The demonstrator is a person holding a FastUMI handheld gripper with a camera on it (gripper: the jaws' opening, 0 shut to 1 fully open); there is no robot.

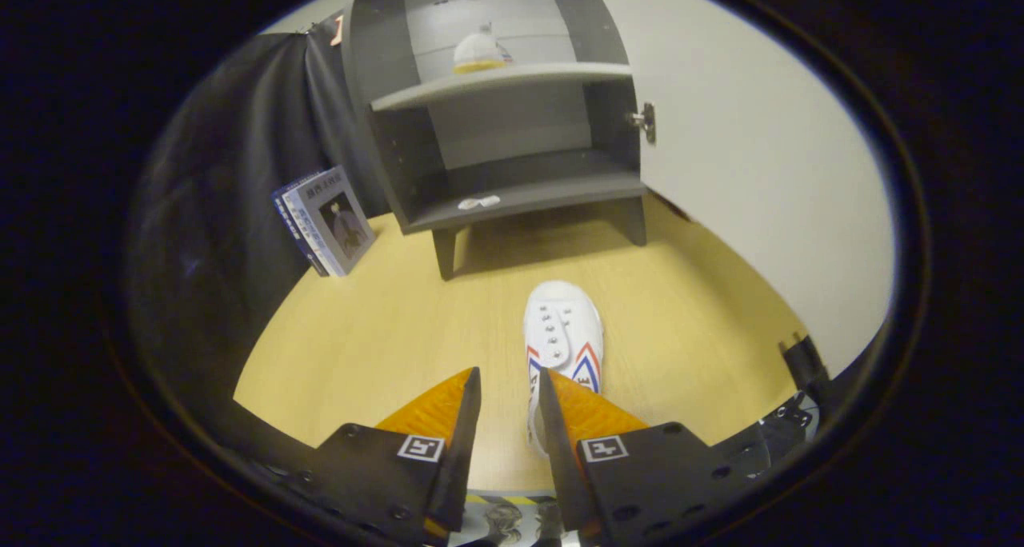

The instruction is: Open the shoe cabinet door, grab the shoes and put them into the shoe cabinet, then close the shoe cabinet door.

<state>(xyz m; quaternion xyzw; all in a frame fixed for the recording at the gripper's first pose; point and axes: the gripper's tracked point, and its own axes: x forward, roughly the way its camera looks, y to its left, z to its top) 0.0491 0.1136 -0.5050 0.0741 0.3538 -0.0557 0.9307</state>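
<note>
A white canvas shoe (564,335) with red and blue side stripes lies on the wooden floor, toe toward the grey shoe cabinet (512,195). The cabinet stands open, its pale door (744,155) swung out to the right on a metal hinge (645,121). Another white shoe (478,53) with a yellowish sole sits on the upper shelf. My gripper (510,373) hangs over the heel end of the floor shoe. Its fingers are a narrow gap apart: the right finger covers the heel, the shoe's left wall shows beside that finger's inner face, and the left finger stands off the shoe over bare floor.
A book (326,221) leans against the black cloth left of the cabinet. A small white scrap (478,203) lies on the lower shelf. Dark hardware (800,371) juts in at the right, below the door. The wooden floor (376,323) stretches between me and the cabinet.
</note>
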